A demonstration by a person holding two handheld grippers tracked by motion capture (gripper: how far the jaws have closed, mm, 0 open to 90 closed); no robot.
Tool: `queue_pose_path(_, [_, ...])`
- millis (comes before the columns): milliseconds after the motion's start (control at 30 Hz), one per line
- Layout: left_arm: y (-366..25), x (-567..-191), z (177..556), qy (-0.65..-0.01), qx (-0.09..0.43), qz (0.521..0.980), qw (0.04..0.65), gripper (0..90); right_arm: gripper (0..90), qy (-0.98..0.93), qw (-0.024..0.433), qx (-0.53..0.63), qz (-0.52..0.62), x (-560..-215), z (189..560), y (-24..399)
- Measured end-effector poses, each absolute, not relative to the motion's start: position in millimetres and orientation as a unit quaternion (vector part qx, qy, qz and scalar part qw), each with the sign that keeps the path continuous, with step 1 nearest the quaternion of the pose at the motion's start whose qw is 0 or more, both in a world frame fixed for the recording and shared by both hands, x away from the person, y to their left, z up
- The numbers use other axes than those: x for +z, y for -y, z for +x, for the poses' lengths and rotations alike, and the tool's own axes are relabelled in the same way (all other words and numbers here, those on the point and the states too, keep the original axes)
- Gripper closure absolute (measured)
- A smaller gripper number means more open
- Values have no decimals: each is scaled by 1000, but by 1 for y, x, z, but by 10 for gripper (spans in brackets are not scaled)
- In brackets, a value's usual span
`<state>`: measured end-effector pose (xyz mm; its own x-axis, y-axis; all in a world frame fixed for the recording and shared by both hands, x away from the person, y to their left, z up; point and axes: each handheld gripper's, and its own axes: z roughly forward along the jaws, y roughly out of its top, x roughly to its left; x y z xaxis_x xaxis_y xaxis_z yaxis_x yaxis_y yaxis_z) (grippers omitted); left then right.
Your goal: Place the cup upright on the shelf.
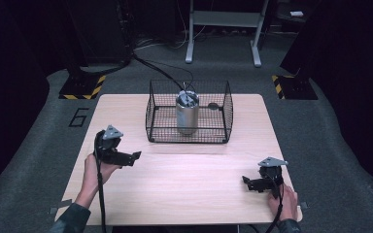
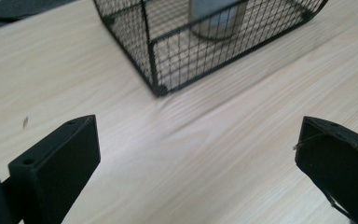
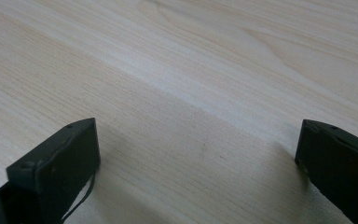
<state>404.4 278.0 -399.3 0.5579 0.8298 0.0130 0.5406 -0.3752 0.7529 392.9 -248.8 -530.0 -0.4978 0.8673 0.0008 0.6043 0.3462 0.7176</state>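
**Both tongs wide and empty, the can waiting in the wire basket**

A black wire basket [image 1: 223, 114] stands at the far middle of the pale wooden desk [image 1: 184, 189], and a metal can [image 1: 187, 114] stands upright inside it, toward the middle of the cage, with some dark and grey bits poking out of its open top. What they are is too small to tell. A small dark item [image 1: 213, 105] lies on the basket floor to the can's right.

The left tongs [image 1: 137, 155] are held just above the near left part of the desk, aimed across toward the middle. Their jaws stand wide with nothing between them. In the left gripper view the basket's near corner [image 2: 158, 88] and the lower part of the can [image 2: 216, 21] lie ahead, so this hand looks lined up to go for the basket.

The right tongs [image 1: 245, 180] sit low at the near right, well apart from the basket, jaws likewise wide and empty, facing bare wood in the right gripper view.

Both hands seem parked at the near edge, leaving the middle free. The can is likely the thing to fetch, and the tall mesh walls mean it must be reached from above.
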Motion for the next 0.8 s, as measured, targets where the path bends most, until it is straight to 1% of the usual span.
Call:
queue_pose_path(33, [-285,-409,399,-434,199,804,354,1,0,-797,195,337,462,-530,393,249])
queue_pose_path(67, [-285,-409,399,-434,199,804,354,1,0,-797,195,337,462,-530,393,249])
queue_pose_path(100, [-293,-419,394,-442,197,802,349,1,0,-797,195,337,462,-530,393,249])
queue_pose_path(200, [-299,-429,390,-450,195,801,343,1,0,-797,195,337,462,-530,393,249])
queue_pose_path(267, [-308,-445,385,-464,195,798,331,1,0,-798,194,335,462,-530,393,249])
queue_pose_path(300, [-317,-461,381,-478,186,793,328,1,0,-797,195,337,462,-530,393,249])
queue_pose_path(333, [-317,-461,381,-478,186,793,328,1,0,-797,195,337,462,-530,393,249])
queue_pose_path(367, [-324,-474,377,-489,185,789,323,1,0,-798,194,334,462,-530,393,249])
queue_pose_path(533, [-342,-508,371,-519,176,771,325,1,0,-798,193,334,463,-530,393,249])
queue_pose_path(600, [-344,-513,369,-529,173,763,330,0,0,-798,194,335,462,-530,393,249])
queue_pose_path(633, [-345,-519,369,-535,176,755,337,0,0,-798,192,334,464,-530,393,249])
queue_pose_path(700, [-346,-525,369,-536,177,756,332,1,0,-799,193,334,462,-530,393,249])
queue_pose_path(767, [-344,-530,366,-534,207,748,337,0,0,-798,193,334,463,-530,393,249])
queue_pose_path(800, [-344,-531,366,-530,212,750,335,1,0,-798,192,334,463,-530,393,249])
